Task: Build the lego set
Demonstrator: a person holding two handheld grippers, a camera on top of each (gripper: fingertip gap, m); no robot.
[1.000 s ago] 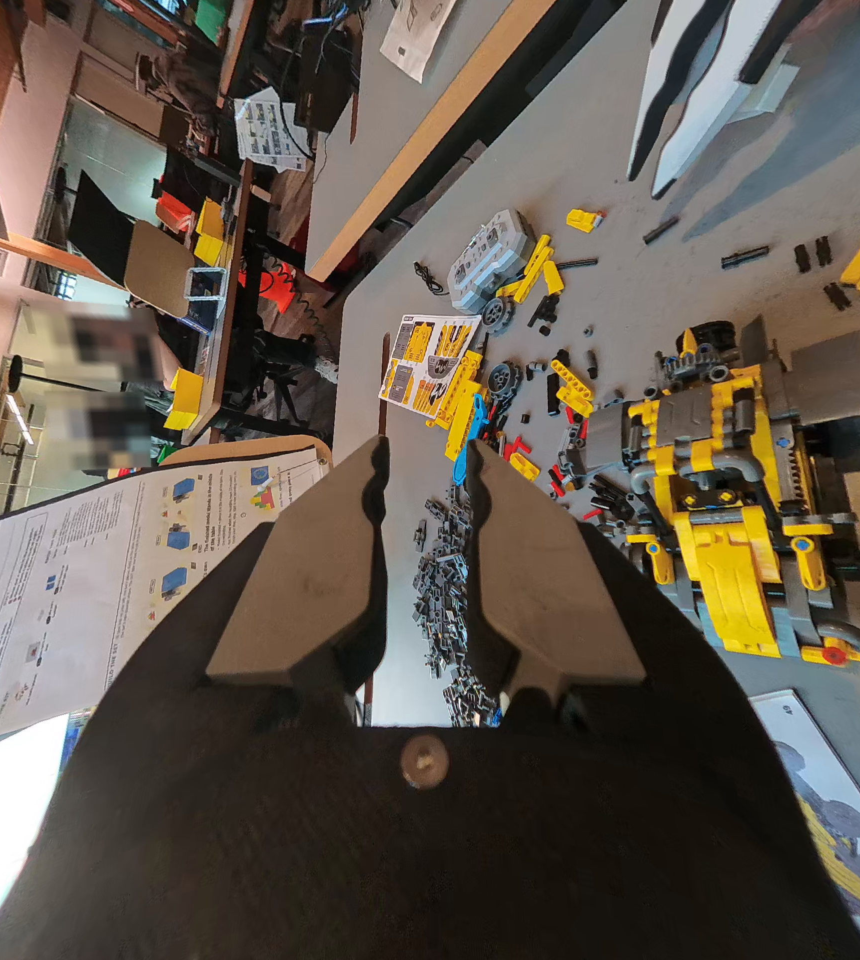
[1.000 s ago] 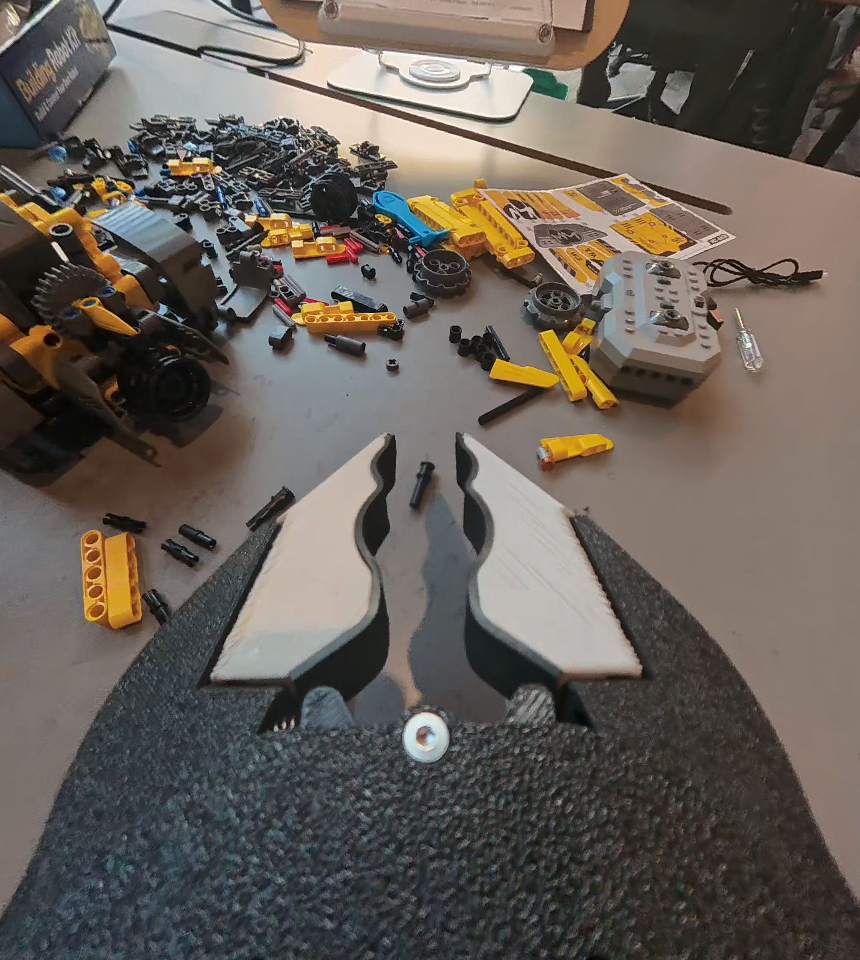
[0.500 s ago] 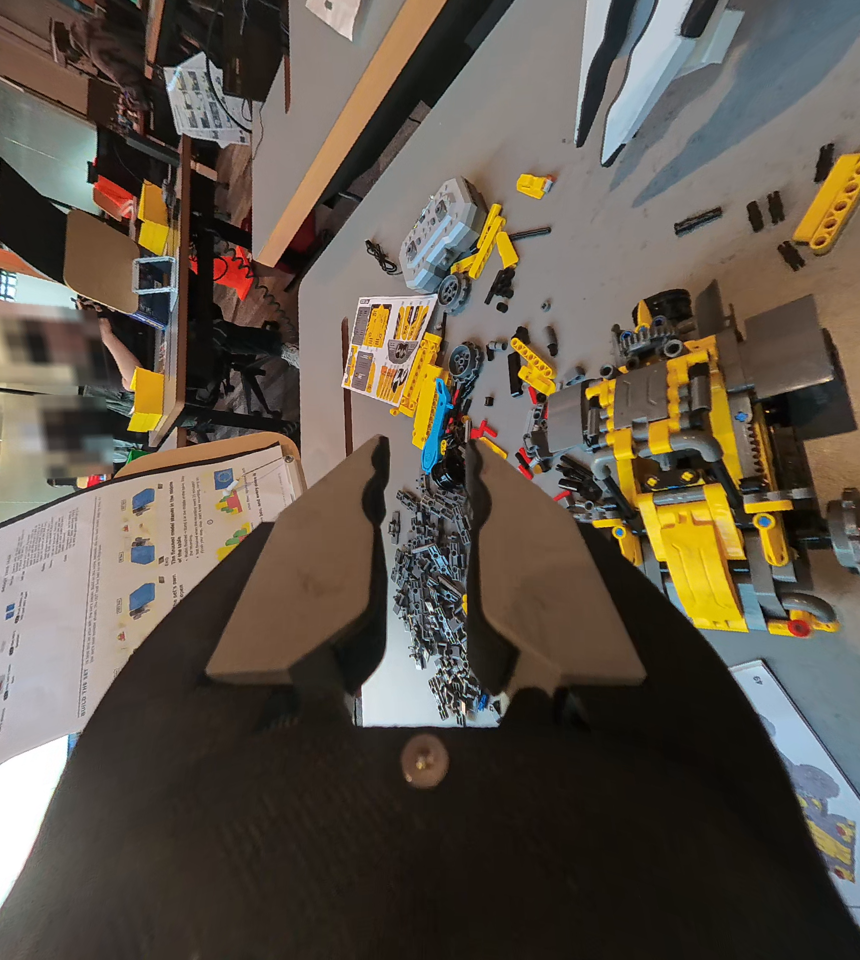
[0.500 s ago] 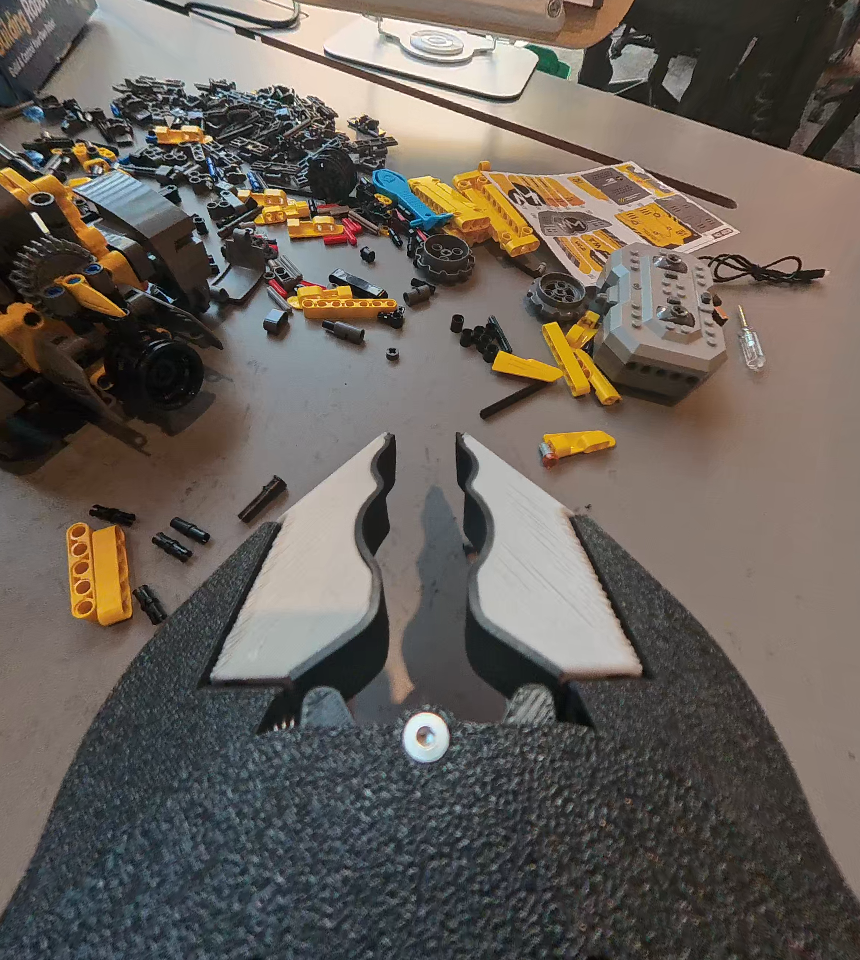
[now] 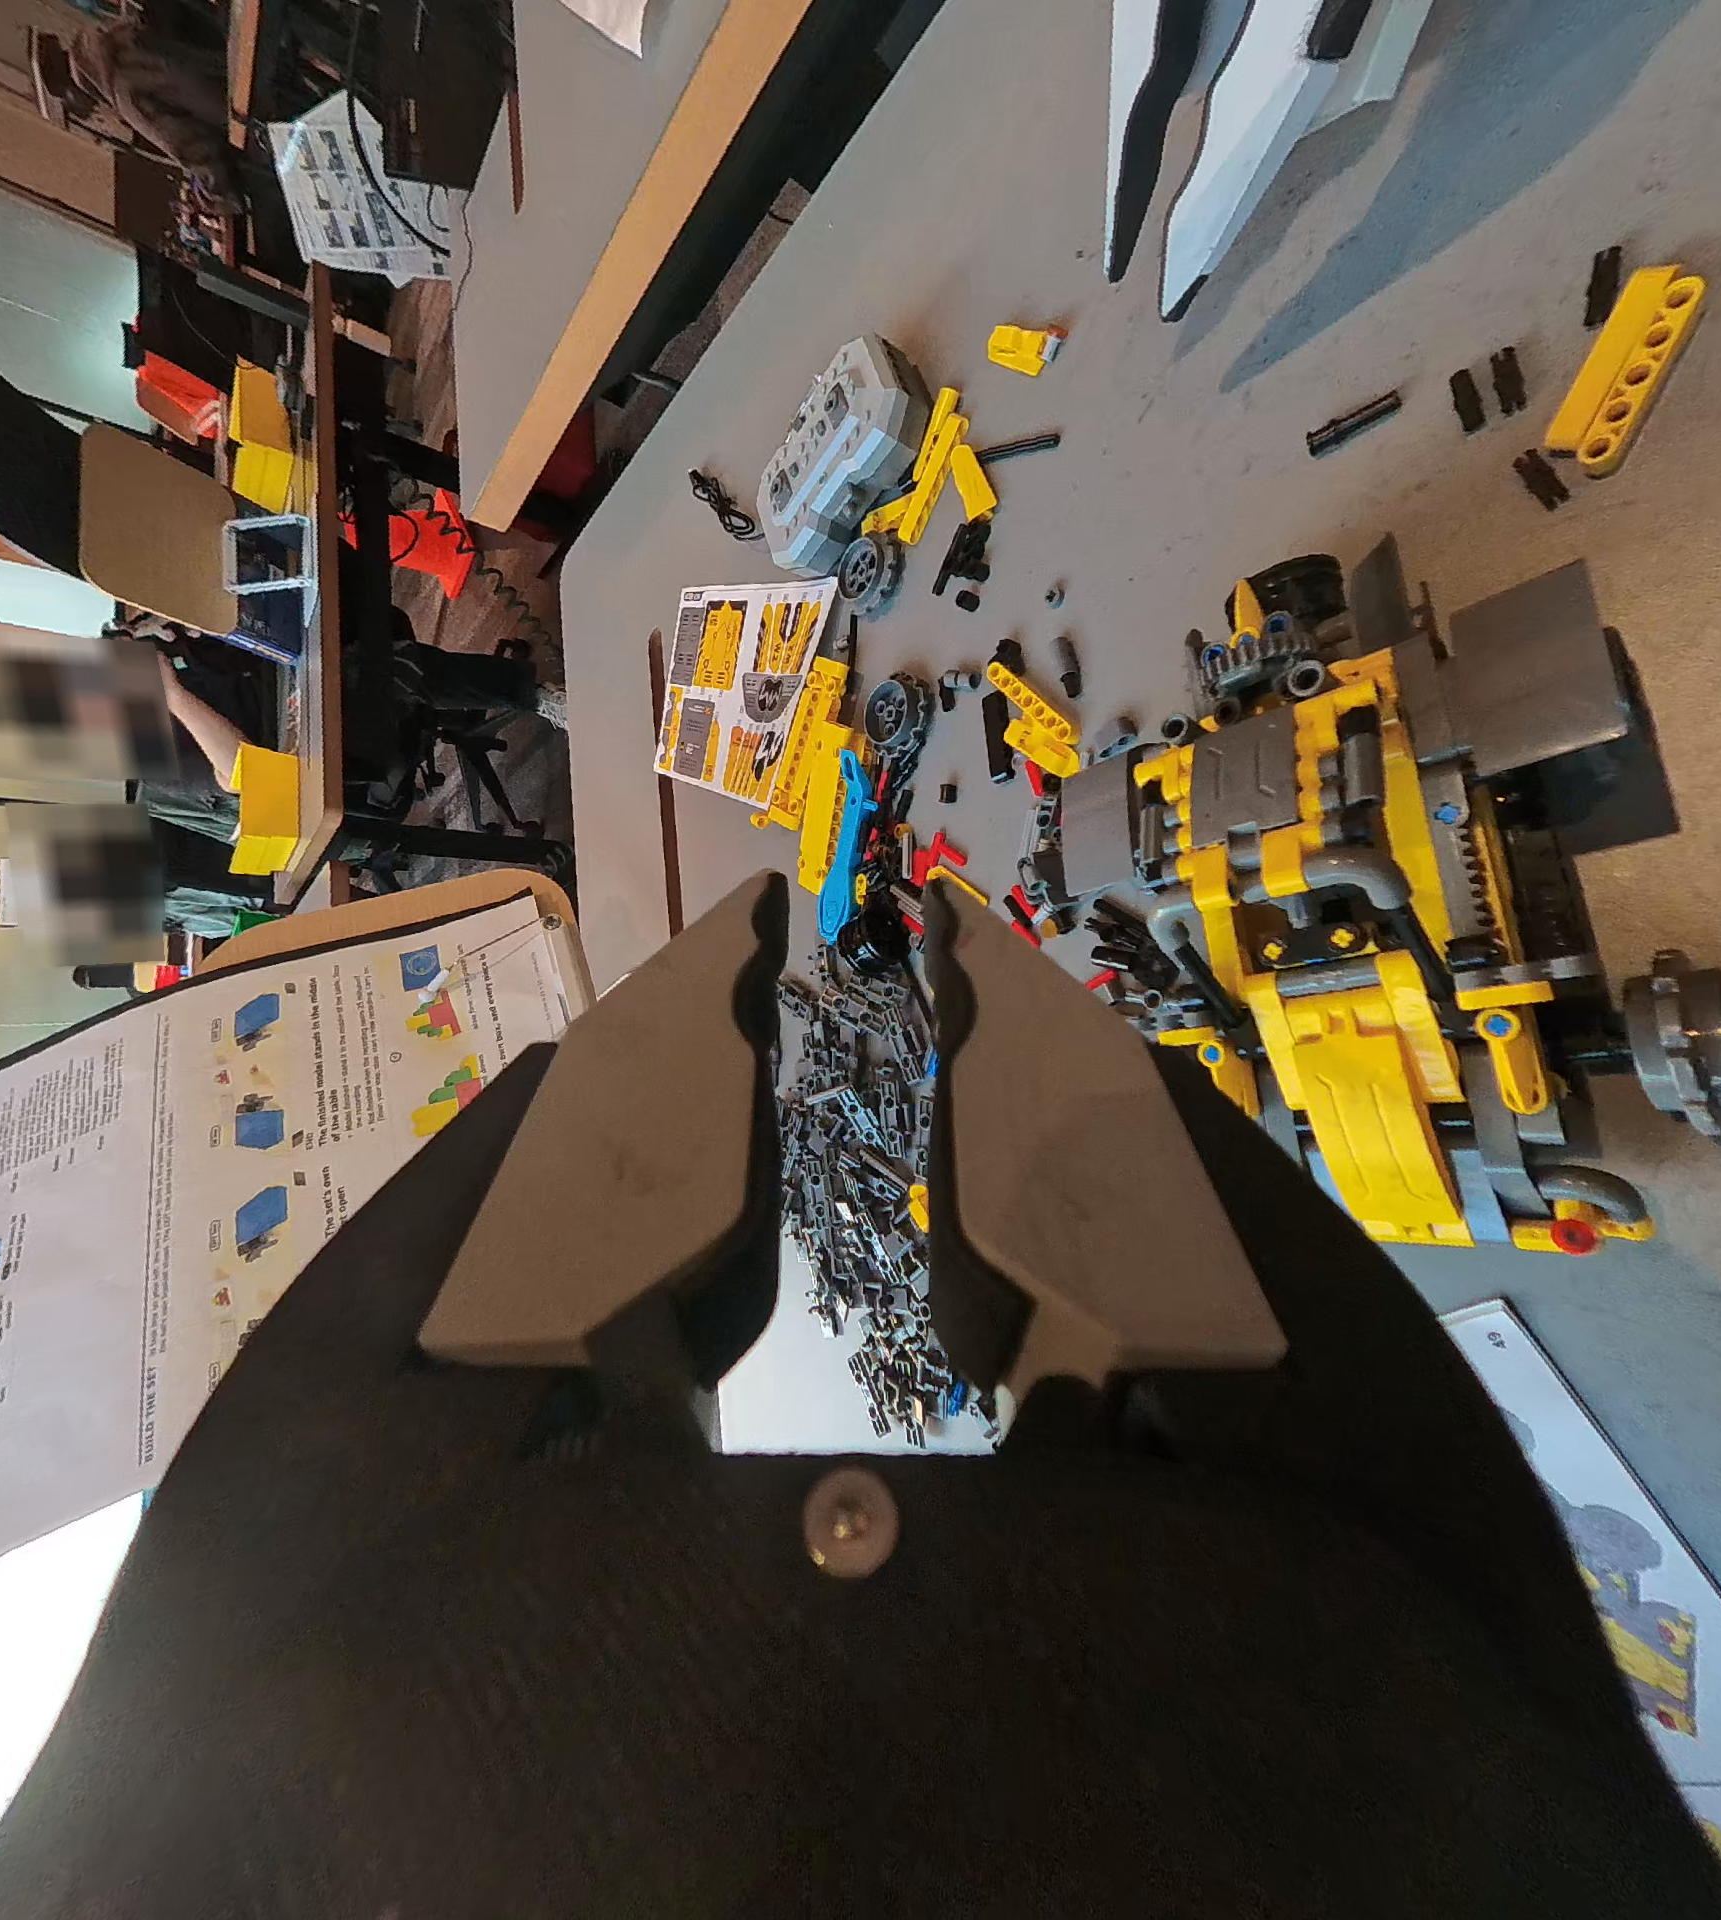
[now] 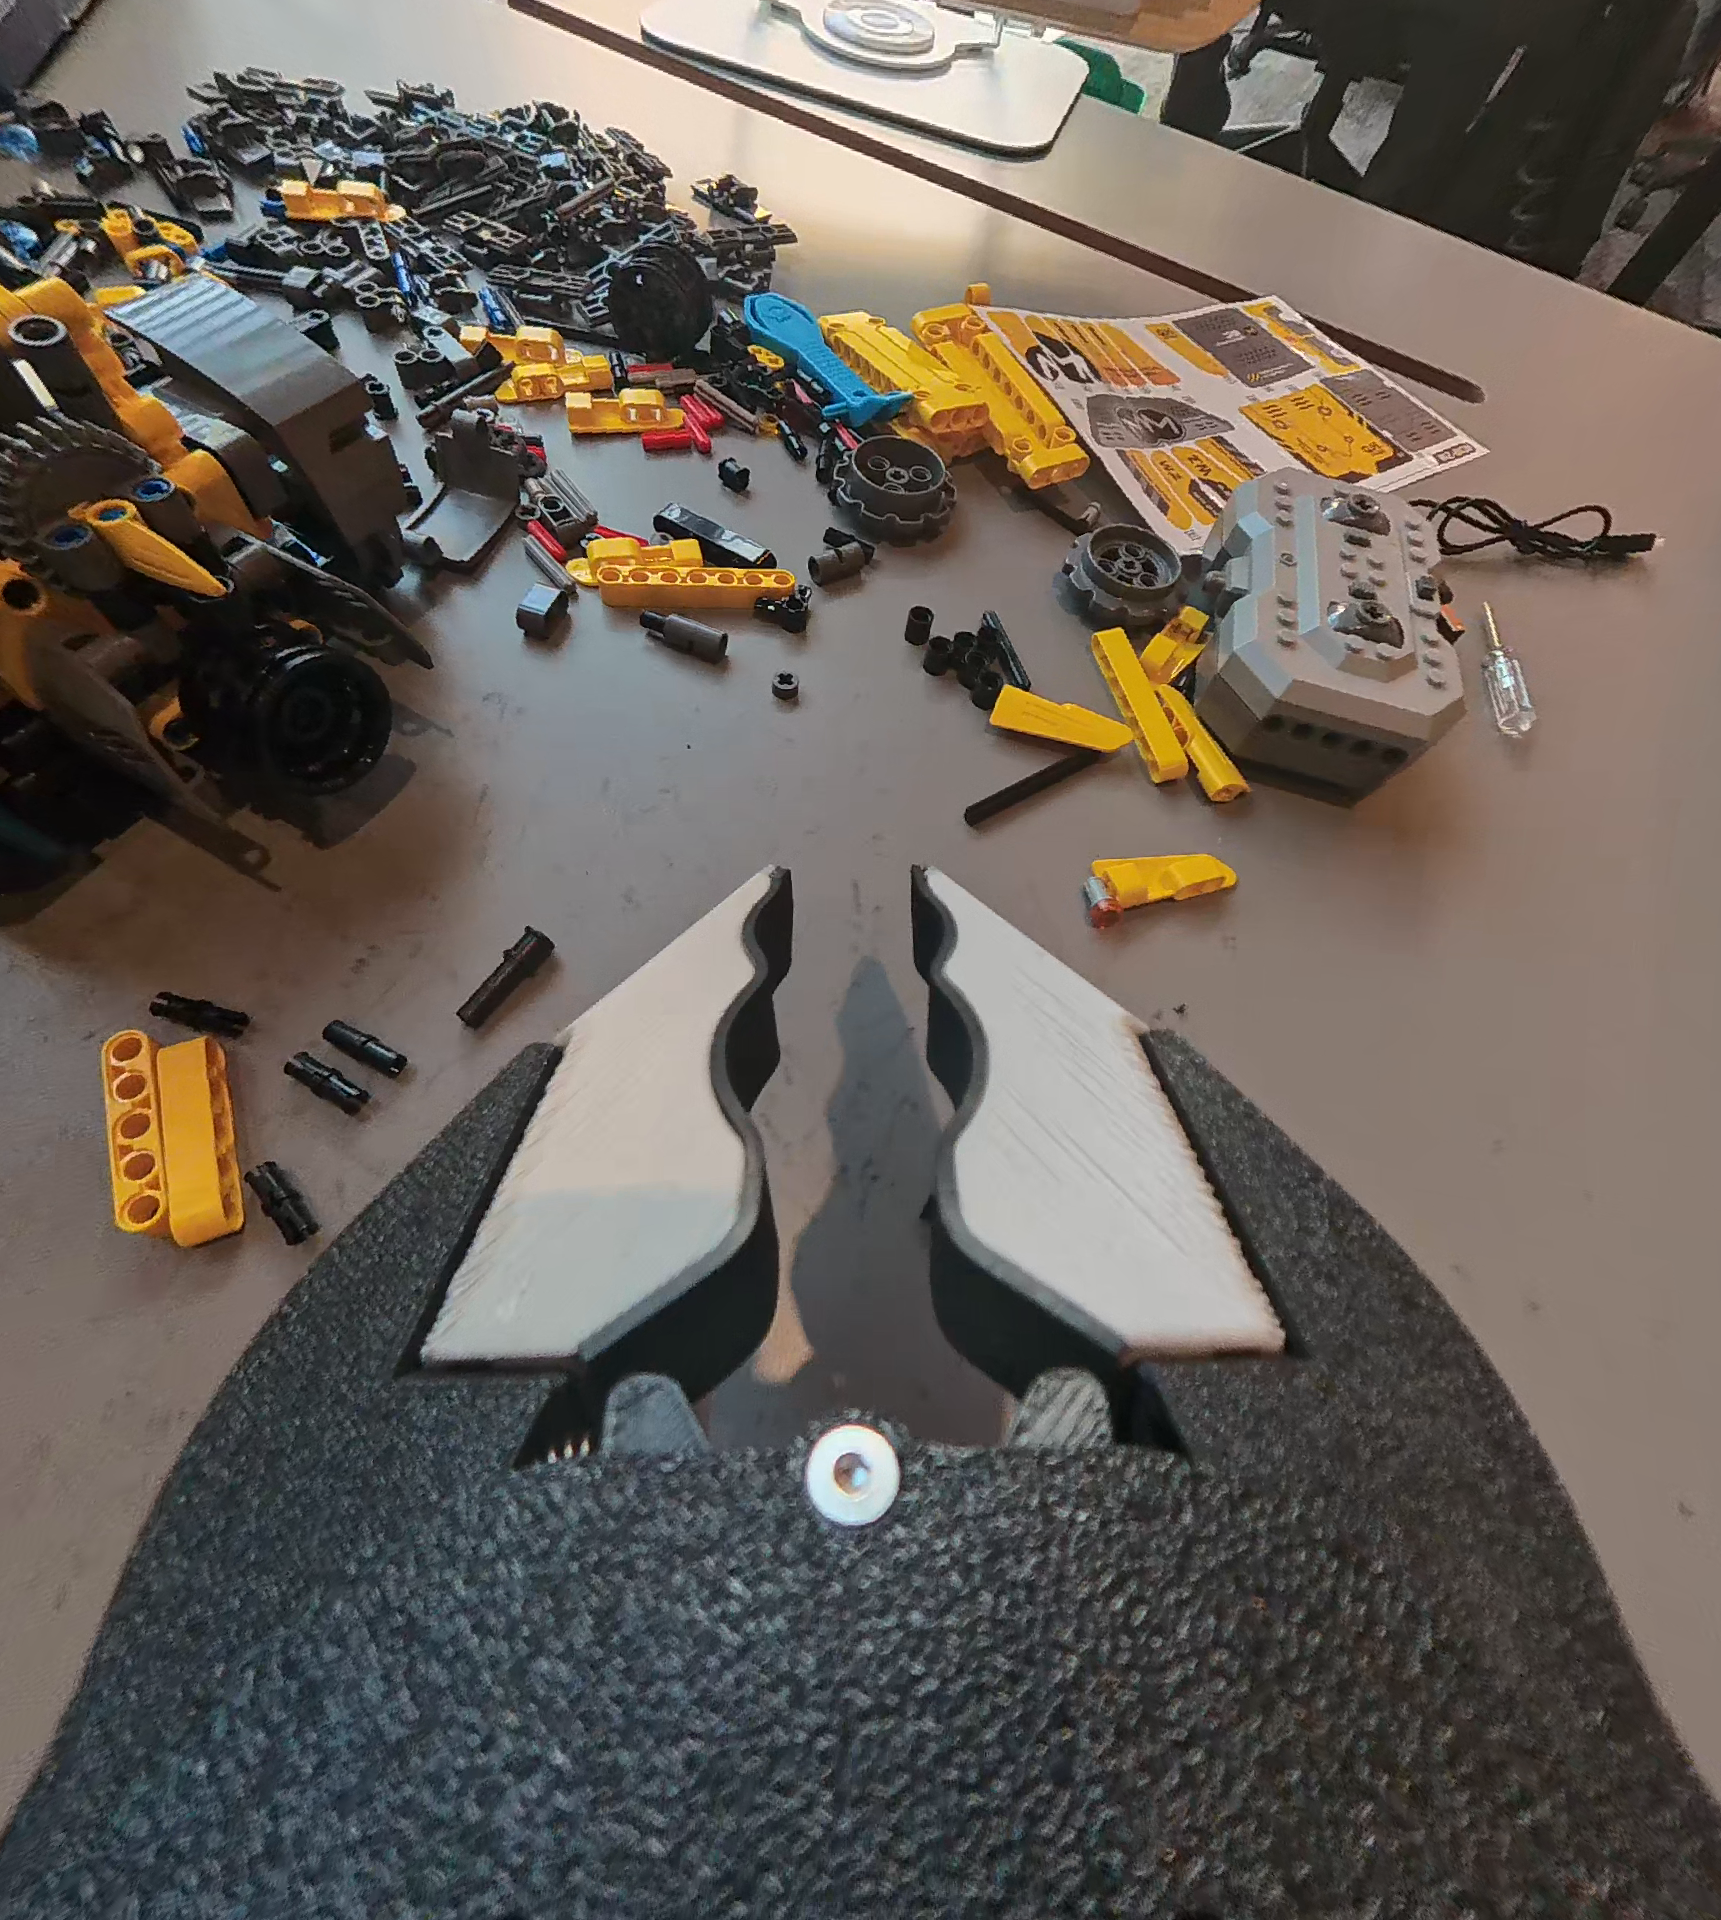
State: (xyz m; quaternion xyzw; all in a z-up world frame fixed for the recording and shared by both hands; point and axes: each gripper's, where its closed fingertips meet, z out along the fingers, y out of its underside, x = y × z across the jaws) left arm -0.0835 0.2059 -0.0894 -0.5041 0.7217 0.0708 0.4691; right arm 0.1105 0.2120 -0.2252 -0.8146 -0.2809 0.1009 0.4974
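The left gripper point(image 5: 854, 914) hangs above the grey counter point(image 5: 1199, 520) with its fingers point(image 5: 627, 1143) spread and nothing between them. Through the gap shows a heap of small dark grey building pieces point(image 5: 856, 1122), the thing nearest to it. Just beyond the fingertips lie a blue tool point(image 5: 843, 842) and a black wheel point(image 5: 875, 940). To the side of the heap stands a half-built yellow and grey toy vehicle point(image 5: 1355, 935). Farther off on the counter are a sticker sheet point(image 5: 731, 686), a light grey block with studs point(image 5: 840, 457) and a yellow beam with holes point(image 5: 1630, 369). A printed instruction board point(image 5: 160, 1195) stands beside the gripper.

The right gripper point(image 6: 851, 883) is low over a bare part of the counter point(image 6: 1458, 1143), its fingers point(image 6: 627, 1122) also spread and holding nothing. Whether the tips touch the surface cannot be told. Near its left finger lie a black pin point(image 6: 506, 977), several shorter black pins point(image 6: 347, 1065) and the yellow beam with holes point(image 6: 172, 1138). Near its right finger lies a small yellow piece point(image 6: 1162, 881), and a thin black rod point(image 6: 1032, 788) lies ahead. Farther on are the grey block with studs point(image 6: 1329, 634), a black cable point(image 6: 1531, 530), a small clear-handled screwdriver point(image 6: 1505, 681) and the sticker sheet point(image 6: 1230, 405). The toy vehicle point(image 6: 108, 540) stands at the left, well apart from this gripper.
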